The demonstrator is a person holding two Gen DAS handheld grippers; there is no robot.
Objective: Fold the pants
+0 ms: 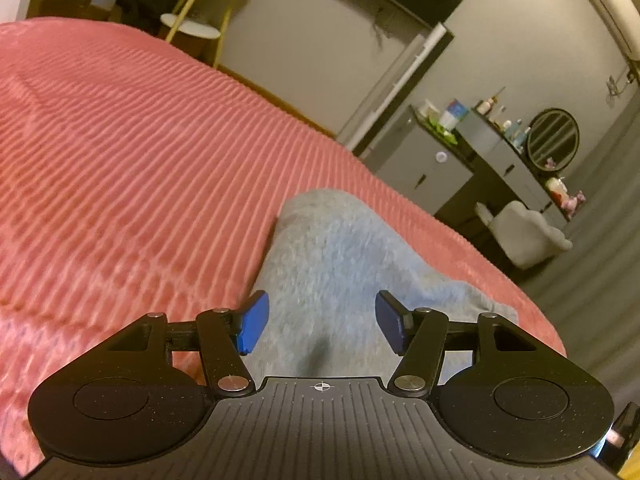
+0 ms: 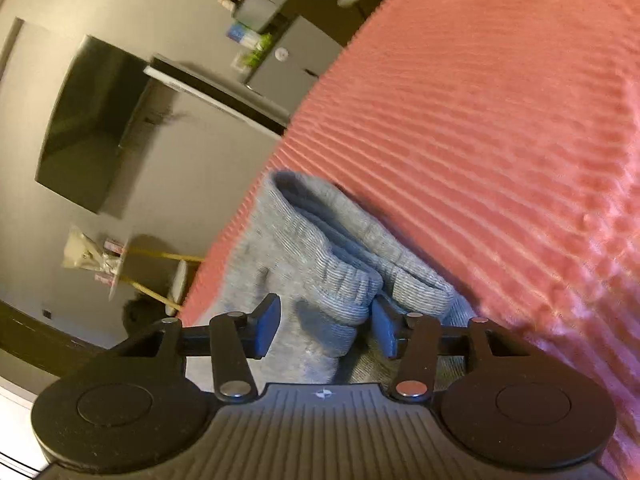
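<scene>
Grey sweatpants [image 1: 340,272] lie on a pink ribbed bedspread [image 1: 140,168]. In the left wrist view my left gripper [image 1: 322,326] is open just above the grey cloth, with nothing between its blue pads [image 1: 253,326]. In the right wrist view the pants [image 2: 320,256] show a ribbed elastic waistband, folded in layers near the bed's edge. My right gripper [image 2: 326,330] is open with the folded waistband edge between its blue pads [image 2: 267,330], not clamped.
The bed's edge [image 1: 460,224] runs close to the pants. Beyond it stand a grey dresser [image 1: 432,164] with bottles and a round mirror, a white chair [image 1: 524,236], a wall-mounted TV [image 2: 96,128] and a small round side table [image 1: 192,28].
</scene>
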